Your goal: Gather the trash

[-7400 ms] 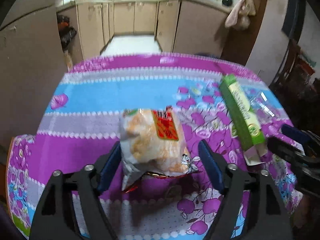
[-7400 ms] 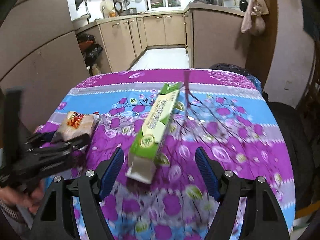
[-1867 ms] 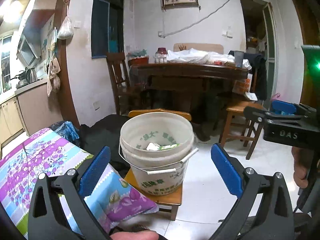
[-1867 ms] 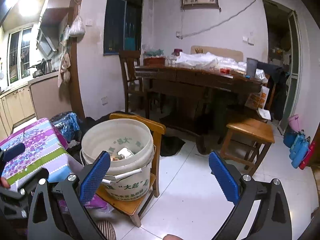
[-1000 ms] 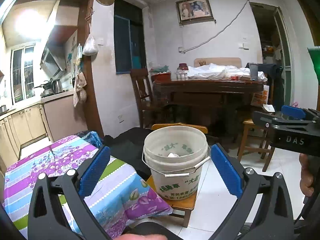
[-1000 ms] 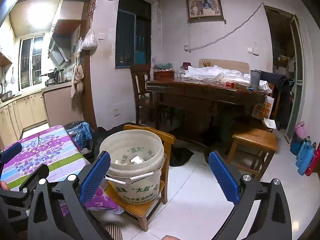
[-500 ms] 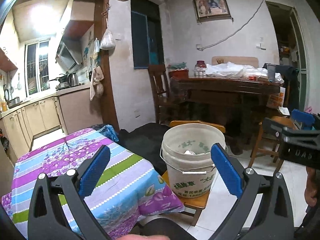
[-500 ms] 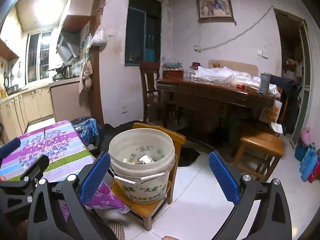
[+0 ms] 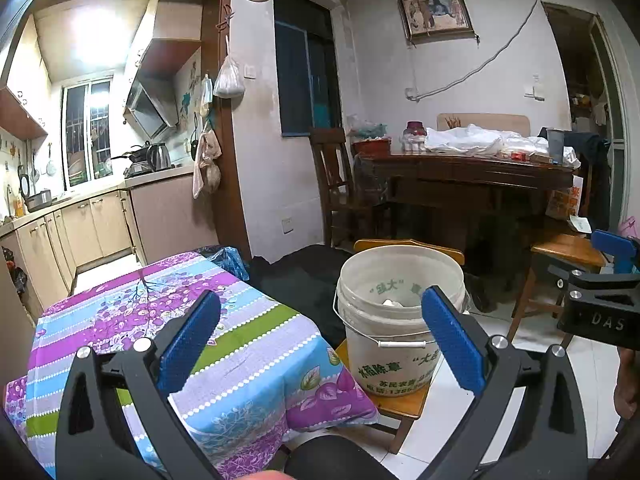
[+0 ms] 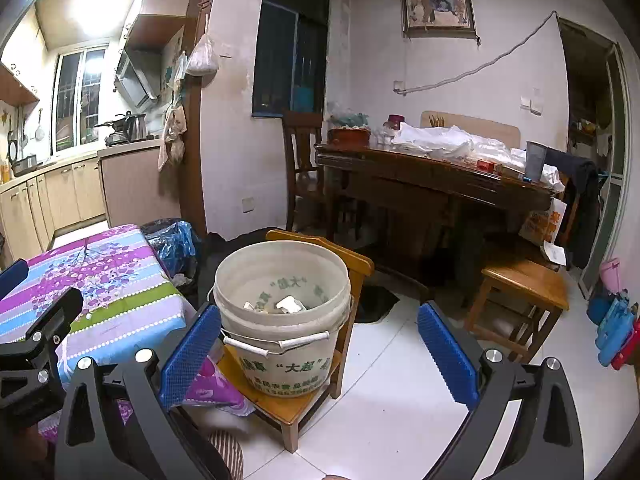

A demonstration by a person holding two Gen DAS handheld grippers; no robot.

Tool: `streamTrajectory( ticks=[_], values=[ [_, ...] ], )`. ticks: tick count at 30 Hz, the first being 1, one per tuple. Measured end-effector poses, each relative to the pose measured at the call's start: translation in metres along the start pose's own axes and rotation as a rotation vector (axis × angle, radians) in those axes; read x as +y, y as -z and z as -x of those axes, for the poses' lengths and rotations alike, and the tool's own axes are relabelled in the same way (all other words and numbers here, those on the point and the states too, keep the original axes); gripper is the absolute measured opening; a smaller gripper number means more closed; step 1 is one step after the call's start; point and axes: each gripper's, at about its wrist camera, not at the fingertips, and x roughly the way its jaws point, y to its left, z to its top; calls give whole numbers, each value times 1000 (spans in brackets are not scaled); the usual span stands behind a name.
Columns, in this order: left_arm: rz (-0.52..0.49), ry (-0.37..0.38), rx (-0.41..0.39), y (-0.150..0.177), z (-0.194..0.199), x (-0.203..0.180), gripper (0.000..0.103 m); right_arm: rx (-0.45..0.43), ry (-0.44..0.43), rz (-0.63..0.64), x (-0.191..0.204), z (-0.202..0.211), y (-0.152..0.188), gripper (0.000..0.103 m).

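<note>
I have swung both claws back from the bucket toward the table; a second ago the bucket sat square between my left fingers, and now it lies off behind the right one, with the tablecloth filling the space ahead. The snack bag and green carton I had on the cloth are gone from it, so I judge the trash collected and this pass as good as done.

Counting from the biggest: one table [image 9: 248,344] under its flowered cloth, ahead of my left claw [image 9: 320,344] and bare as far as I can see. One white bucket [image 10: 282,316], just ahead and left of my right claw [image 10: 318,356], standing on one low wooden chair [image 10: 294,404]. Inside it a few pale scraps of trash [image 10: 290,304]; I make out two or three, no surer. Both claws gape wide, holding nothing.
</note>
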Motion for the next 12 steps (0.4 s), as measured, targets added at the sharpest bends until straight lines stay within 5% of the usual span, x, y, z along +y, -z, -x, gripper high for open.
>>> streamTrajectory(
  ticks=[12],
  values=[
    [-20, 32, 29, 1, 0, -7, 97, 4, 11, -19, -3, 0, 4, 98]
  ],
)
